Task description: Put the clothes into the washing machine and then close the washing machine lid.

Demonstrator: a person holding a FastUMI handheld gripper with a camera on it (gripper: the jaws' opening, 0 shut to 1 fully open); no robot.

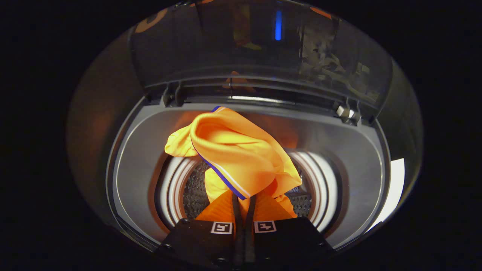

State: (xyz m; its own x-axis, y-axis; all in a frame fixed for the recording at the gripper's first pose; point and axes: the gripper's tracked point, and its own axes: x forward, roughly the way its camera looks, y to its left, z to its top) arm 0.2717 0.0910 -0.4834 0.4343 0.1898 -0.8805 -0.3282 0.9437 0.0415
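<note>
Gripper (243,199) clamped on orange garment (233,150) — held over open drum (188,188) for dropping in; lid (260,41) raised.

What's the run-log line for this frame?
phase: loading | gripper: shut on orange garment | garment: hanging over drum opening, not released | lid: open, upright behind | next: lower, release

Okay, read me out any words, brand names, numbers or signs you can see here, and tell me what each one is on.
No readable words, brands or numbers.
Two square black-and-white coded markers sit on the gripper, one per finger: patterns, not text.
The orange garment, pinched between the closed fingers above the washing machine drum, has a blue and white stripe but no lettering.
The raised lid carries reflections, nothing legible.
</note>
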